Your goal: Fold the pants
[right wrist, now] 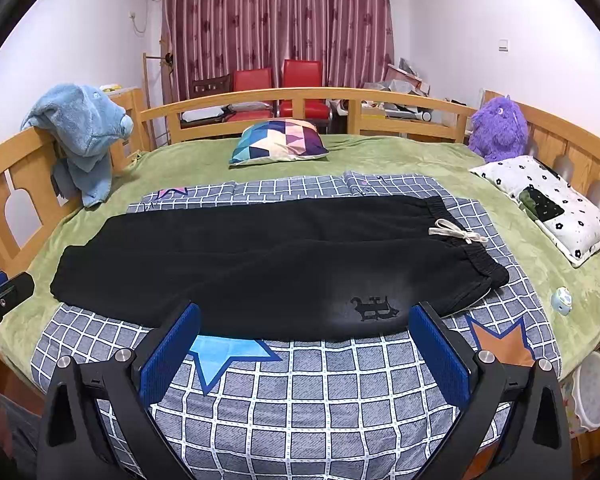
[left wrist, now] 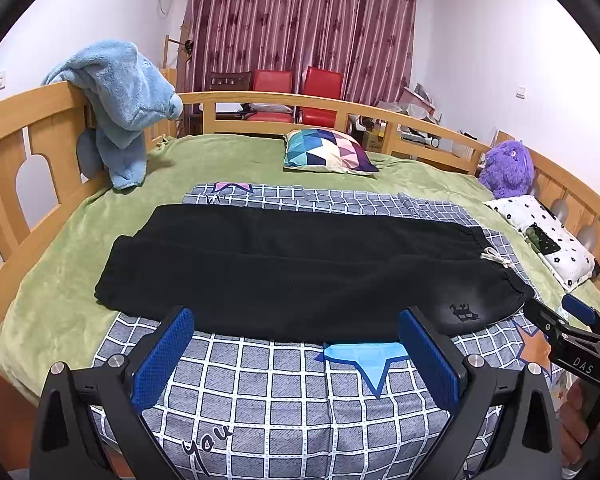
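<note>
Black pants (left wrist: 300, 268) lie flat across a grey checked sheet (left wrist: 284, 400) on the bed, one leg folded over the other. The waistband with its white drawstring (left wrist: 496, 258) is at the right and the leg cuffs are at the left. The pants also show in the right wrist view (right wrist: 268, 264), with a small dark logo (right wrist: 374, 306) near the front edge. My left gripper (left wrist: 296, 360) is open and empty, just short of the pants' near edge. My right gripper (right wrist: 304, 356) is open and empty, near the logo. The right gripper also shows at the right edge of the left wrist view (left wrist: 568, 320).
A green blanket (left wrist: 228, 160) covers the bed inside a wooden rail (left wrist: 260, 100). A blue plush towel (left wrist: 120, 100) hangs on the left rail. A patterned cushion (left wrist: 328, 152), a purple plush toy (left wrist: 506, 168) and a white pillow (left wrist: 544, 236) lie behind and to the right.
</note>
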A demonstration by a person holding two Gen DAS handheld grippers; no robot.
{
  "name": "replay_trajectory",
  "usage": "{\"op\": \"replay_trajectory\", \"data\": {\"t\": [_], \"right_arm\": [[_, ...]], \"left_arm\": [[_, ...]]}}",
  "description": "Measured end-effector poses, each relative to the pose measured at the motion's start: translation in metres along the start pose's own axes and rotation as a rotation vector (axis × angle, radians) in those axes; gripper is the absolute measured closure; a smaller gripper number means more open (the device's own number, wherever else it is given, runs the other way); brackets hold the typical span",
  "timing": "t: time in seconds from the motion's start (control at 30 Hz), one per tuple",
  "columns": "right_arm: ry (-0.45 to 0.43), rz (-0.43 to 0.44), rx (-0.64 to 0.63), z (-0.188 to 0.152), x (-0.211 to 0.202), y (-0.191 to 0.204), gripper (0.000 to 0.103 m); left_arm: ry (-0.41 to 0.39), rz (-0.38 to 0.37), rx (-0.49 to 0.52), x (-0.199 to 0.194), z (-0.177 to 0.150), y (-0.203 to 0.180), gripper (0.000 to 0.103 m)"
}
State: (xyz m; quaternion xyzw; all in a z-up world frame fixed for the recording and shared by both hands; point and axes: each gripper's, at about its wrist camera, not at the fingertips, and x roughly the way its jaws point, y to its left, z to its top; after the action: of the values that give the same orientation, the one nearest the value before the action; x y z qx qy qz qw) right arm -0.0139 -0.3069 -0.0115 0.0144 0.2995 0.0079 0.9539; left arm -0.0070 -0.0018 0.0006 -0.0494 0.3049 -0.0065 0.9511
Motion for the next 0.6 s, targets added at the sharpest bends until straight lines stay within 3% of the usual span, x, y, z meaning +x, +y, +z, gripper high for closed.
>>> {"op": "replay_trajectory", "data": {"t": [0.6], "right_arm": [[-0.002, 0.002, 0.000, -0.0003, -0.0014, -0.0012, 0.001]], "left_arm": [[-0.002, -0.003, 0.000, 0.0000, -0.0005, 0.0007, 0.000]]}}
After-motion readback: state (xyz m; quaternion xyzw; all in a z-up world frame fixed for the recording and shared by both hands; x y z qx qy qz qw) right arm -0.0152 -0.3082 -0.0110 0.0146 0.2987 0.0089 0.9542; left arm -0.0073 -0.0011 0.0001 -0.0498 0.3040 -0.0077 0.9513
